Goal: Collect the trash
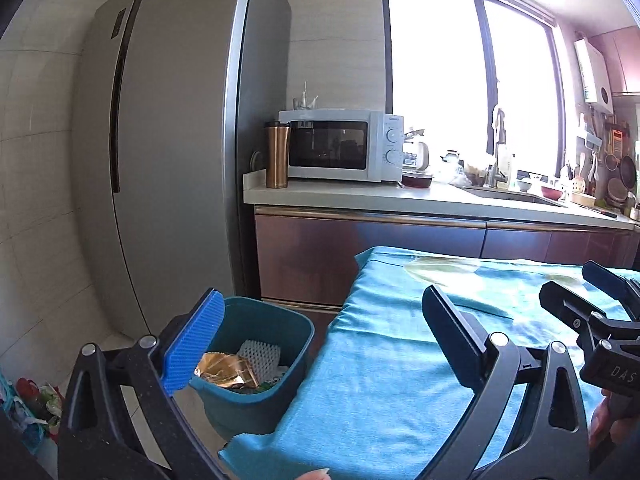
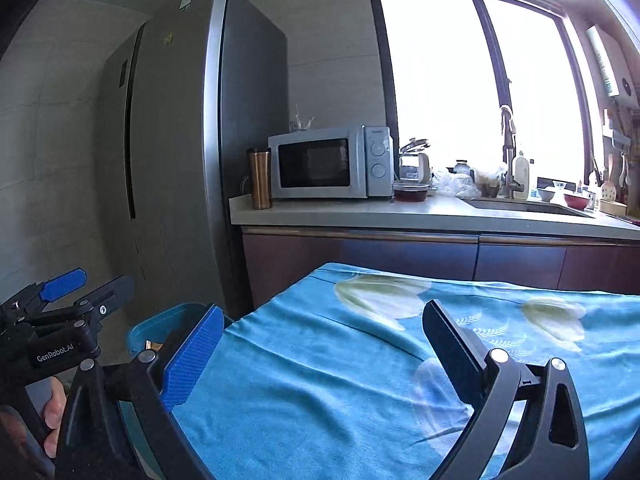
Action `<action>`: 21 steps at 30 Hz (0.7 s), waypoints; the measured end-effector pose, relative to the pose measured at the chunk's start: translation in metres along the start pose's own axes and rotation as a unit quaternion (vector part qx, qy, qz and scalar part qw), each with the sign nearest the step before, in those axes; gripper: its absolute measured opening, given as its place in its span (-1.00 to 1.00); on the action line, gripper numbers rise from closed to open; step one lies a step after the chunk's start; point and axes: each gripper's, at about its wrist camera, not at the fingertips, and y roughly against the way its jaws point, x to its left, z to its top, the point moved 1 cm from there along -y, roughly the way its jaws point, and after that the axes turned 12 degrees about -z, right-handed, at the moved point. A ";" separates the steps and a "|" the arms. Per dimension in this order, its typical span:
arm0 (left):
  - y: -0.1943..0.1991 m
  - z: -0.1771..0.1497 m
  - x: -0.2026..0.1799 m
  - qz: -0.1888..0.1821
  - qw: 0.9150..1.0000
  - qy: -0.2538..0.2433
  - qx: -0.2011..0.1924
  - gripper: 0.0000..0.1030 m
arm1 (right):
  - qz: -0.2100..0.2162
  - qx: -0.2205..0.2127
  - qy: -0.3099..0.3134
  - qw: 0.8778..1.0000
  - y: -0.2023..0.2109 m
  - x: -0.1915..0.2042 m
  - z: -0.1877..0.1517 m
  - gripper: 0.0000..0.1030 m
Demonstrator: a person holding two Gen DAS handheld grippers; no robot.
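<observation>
A teal trash bin (image 1: 280, 344) stands on the floor at the left end of the table. Inside it lie a gold wrapper (image 1: 226, 372) and a white foam net (image 1: 260, 356). My left gripper (image 1: 323, 292) is open and empty, with its blue pad beside the bin's near rim. At the right edge of this view my right gripper (image 1: 572, 280) hovers over the blue cloth. In the right wrist view my right gripper (image 2: 324, 308) stands open and empty above the cloth. The left gripper (image 2: 105, 276) is open at the far left, above the bin (image 2: 160, 320).
The table (image 2: 320, 380) wears a blue flowered cloth. Behind it run a kitchen counter (image 1: 360, 196) with a microwave (image 1: 340, 146), a copper mug (image 1: 277, 156) and a sink (image 1: 516, 194). A tall grey fridge (image 1: 172, 140) stands left. Colourful bags (image 1: 32, 404) lie on the floor.
</observation>
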 end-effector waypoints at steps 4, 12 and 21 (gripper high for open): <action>0.006 -0.002 -0.015 -0.005 1.000 -0.008 -0.011 0.89 | -0.015 -0.011 -0.005 1.000 0.010 -0.011 -0.002 0.87; 0.011 -0.005 -0.027 -0.009 1.000 -0.016 -0.026 0.89 | -0.033 -0.028 -0.010 0.999 0.027 -0.025 -0.004 0.87; 0.015 -0.006 -0.030 -0.015 0.999 -0.015 -0.034 0.89 | -0.042 -0.040 -0.006 0.998 0.037 -0.029 -0.004 0.87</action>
